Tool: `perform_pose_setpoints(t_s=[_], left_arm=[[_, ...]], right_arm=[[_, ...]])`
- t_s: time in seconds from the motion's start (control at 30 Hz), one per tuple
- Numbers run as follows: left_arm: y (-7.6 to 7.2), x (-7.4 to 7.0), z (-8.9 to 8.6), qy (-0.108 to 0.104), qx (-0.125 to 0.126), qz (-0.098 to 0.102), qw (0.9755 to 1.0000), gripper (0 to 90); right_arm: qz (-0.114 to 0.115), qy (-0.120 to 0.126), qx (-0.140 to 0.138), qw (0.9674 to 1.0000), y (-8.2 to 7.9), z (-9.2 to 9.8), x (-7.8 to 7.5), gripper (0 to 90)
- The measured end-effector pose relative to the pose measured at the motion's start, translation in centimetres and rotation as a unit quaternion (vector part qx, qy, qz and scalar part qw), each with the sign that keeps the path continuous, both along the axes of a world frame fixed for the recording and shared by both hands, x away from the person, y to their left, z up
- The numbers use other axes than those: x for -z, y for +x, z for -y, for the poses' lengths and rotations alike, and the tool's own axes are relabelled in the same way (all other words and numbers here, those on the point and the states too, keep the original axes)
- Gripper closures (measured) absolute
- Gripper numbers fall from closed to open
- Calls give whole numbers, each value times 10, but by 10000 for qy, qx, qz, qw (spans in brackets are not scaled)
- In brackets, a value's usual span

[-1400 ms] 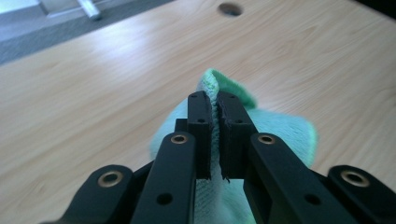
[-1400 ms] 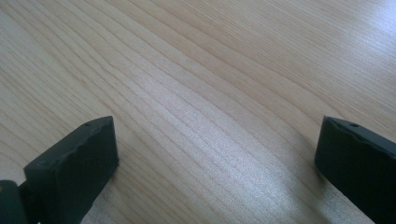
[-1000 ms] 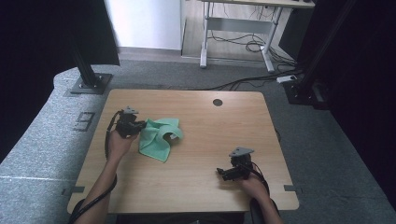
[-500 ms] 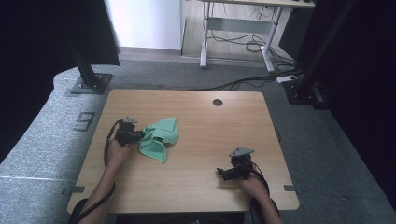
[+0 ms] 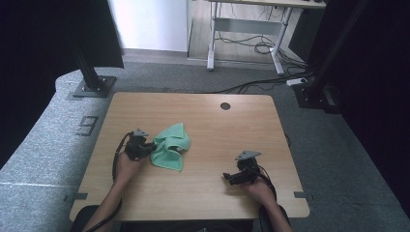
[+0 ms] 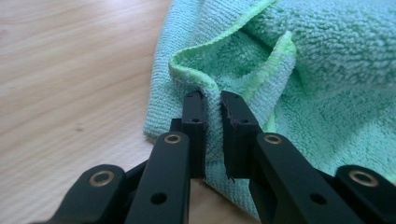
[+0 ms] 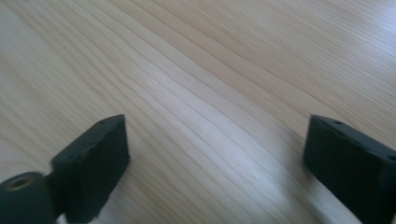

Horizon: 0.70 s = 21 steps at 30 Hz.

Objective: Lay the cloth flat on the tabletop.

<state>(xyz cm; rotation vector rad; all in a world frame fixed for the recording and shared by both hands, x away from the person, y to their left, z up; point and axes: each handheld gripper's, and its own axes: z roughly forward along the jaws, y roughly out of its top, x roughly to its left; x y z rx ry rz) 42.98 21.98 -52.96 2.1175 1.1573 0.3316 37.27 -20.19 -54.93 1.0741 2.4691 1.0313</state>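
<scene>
With left gripper [image 6: 212, 105] pinched narrow on the green cloth [image 6: 322, 60] hem between its jaws, and right gripper [image 7: 212, 149] wide and empty over bare table [image 7: 196, 70]: best to drag gently, keeping that fold deep between the pads.

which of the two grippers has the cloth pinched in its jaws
The left gripper: its jaws are nearly together on a raised fold of the green cloth. The right gripper has wide jaws over bare table.
</scene>
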Motion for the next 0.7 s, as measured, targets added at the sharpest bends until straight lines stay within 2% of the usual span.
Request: perform_pose_setpoints(t_s=[0.2,0.23,0.27,0.53,0.57,0.6,0.67,0.7], left_arm=[[-12,0,18,-37,213,-27,9998,795],[-14,1,22,-48,276,-15,9996,792],[-14,1,22,-48,276,-15,9996,790],[-21,5,37,-213,441,39,9988,777],[-21,5,38,-214,450,39,9988,776],[-21,5,39,-201,491,44,9986,776],[-22,5,41,-231,509,41,9984,775],[-22,5,41,-231,522,47,9984,775]], right_arm=[[55,180,-343,9992,3,-24,-14,188],[52,215,-445,9988,4,-34,-18,238],[52,215,-445,9988,4,-34,-18,238],[93,453,-944,9945,15,-78,-33,384],[65,481,-1061,9932,18,-90,-35,416],[65,481,-1061,9932,18,-90,-35,416],[-1,394,-1217,9918,21,-106,-34,445],[-1,394,-1217,9918,21,-106,-34,445]])
